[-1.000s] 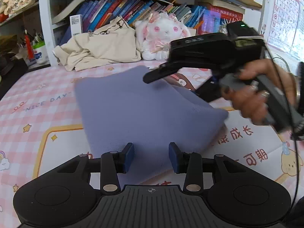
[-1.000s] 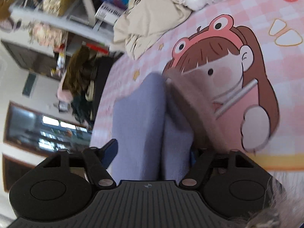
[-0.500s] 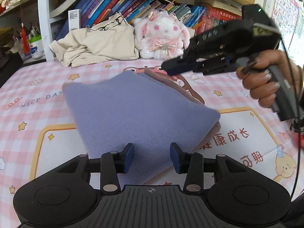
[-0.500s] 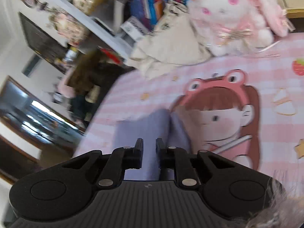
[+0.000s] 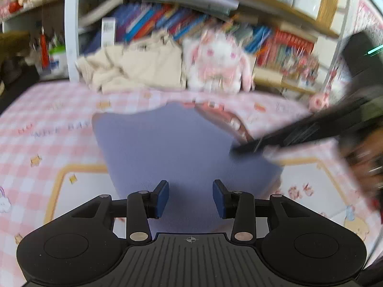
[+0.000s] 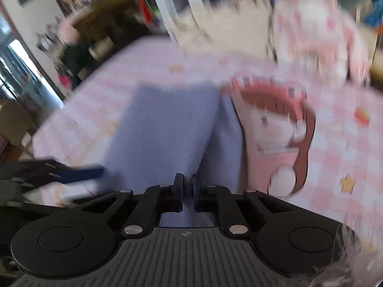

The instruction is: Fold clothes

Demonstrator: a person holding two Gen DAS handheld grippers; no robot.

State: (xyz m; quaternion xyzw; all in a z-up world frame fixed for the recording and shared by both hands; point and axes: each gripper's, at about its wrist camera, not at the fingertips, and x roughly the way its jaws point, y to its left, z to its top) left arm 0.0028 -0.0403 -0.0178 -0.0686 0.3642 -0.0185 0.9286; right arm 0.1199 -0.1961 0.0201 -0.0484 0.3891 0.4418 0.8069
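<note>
A folded lavender garment point(image 5: 167, 143) lies on the pink checked mat point(image 5: 47, 124); a pinkish layer shows under its right edge. My left gripper point(image 5: 190, 191) stands open over the garment's near edge, blue pads apart and the cloth showing between them. My right gripper point(image 5: 237, 149) reaches in from the right to the garment's right side. In the right wrist view the right gripper point(image 6: 188, 183) is shut, and a ridge of the lavender garment point(image 6: 167, 129) runs up into its jaws. The left gripper's blue pad point(image 6: 81, 173) shows at the left there. Both views are blurred.
A crumpled beige garment point(image 5: 134, 69) and a white-and-pink plush rabbit point(image 5: 220, 64) sit at the mat's far edge below a bookshelf point(image 5: 167, 21). A person's hand point(image 5: 363, 160) holds the right gripper. Dark furniture point(image 6: 83, 35) stands beyond the mat's left side.
The right gripper went from half open to shut, rolled upright, lifted off and came back to the garment's right side. The left gripper stayed over the near edge.
</note>
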